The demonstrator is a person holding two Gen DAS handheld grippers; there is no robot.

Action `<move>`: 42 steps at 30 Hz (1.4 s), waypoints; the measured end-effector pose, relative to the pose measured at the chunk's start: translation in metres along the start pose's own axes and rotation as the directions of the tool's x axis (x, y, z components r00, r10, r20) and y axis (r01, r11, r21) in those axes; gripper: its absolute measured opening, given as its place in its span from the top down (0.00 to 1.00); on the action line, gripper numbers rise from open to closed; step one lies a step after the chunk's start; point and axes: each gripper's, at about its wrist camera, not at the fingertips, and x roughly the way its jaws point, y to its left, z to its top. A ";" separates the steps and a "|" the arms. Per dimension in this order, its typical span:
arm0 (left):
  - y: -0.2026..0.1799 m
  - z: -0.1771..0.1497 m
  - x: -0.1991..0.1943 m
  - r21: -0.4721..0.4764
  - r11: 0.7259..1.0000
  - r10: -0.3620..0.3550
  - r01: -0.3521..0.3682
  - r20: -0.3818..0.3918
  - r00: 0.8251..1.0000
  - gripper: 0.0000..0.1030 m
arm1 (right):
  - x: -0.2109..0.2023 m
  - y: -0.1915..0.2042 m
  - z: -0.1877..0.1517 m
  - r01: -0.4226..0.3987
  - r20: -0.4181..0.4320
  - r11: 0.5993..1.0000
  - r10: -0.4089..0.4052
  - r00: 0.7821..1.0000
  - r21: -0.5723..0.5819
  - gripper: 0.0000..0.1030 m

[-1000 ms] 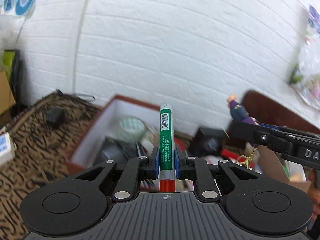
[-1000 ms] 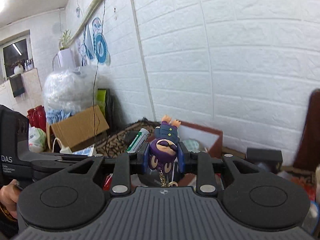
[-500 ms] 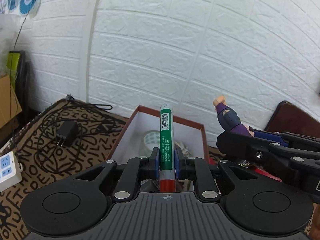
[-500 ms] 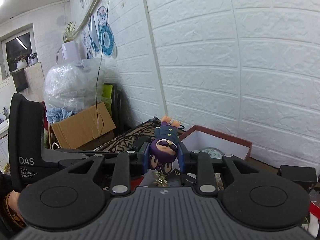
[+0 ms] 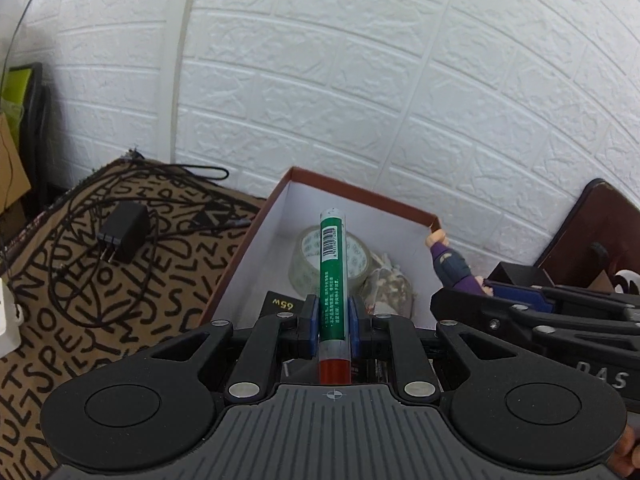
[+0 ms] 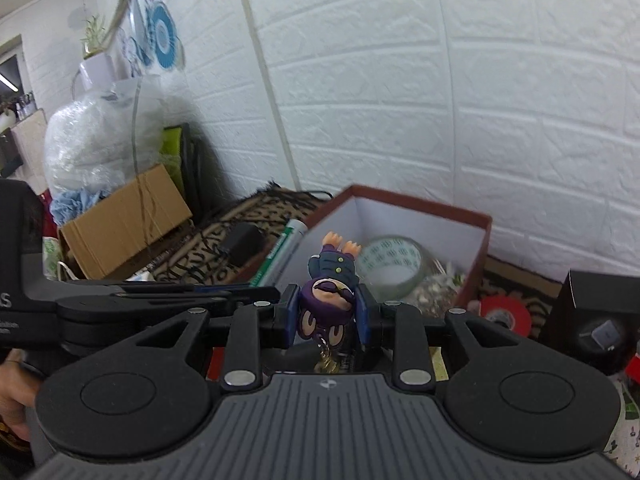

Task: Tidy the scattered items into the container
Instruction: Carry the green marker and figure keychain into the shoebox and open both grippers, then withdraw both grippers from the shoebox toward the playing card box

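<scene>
My left gripper (image 5: 331,322) is shut on a green marker (image 5: 332,276) with a red end, held above the near end of the open red-brown box (image 5: 360,194) with white inner walls. My right gripper (image 6: 328,314) is shut on a purple toy figure keychain (image 6: 330,284), held upside down in front of the same box (image 6: 420,206). The right gripper and the figure (image 5: 450,258) also show at the right of the left wrist view. The box holds a roll of clear tape (image 5: 356,258), a crumpled packet (image 5: 390,288) and a black 65W item (image 5: 280,304).
A black charger (image 5: 122,236) with tangled cable lies on the patterned cloth (image 5: 80,320) left of the box. A red tape roll (image 6: 506,316) and a black box (image 6: 596,320) sit to the right. A cardboard box (image 6: 124,224) stands far left. A white brick wall is close behind.
Both grippers have moved forward and tilted down towards the box, which now shows larger and nearer. Both still hold their items.
</scene>
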 end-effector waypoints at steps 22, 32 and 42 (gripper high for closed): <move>-0.003 -0.016 0.017 -0.010 0.996 0.090 -0.090 -0.014 0.996 0.00 | 0.002 -0.027 -0.021 0.136 -0.006 0.991 -0.136 0.991 0.014 0.02; -0.020 -0.016 -0.009 0.022 0.996 0.088 -0.089 0.017 0.996 0.00 | -0.025 -0.021 -0.023 0.125 0.009 0.992 -0.126 0.992 0.035 0.01; -0.047 -0.028 -0.050 0.048 0.996 0.068 -0.071 0.055 0.996 0.00 | -0.073 -0.014 -0.033 0.118 0.052 0.992 -0.121 0.991 0.049 0.01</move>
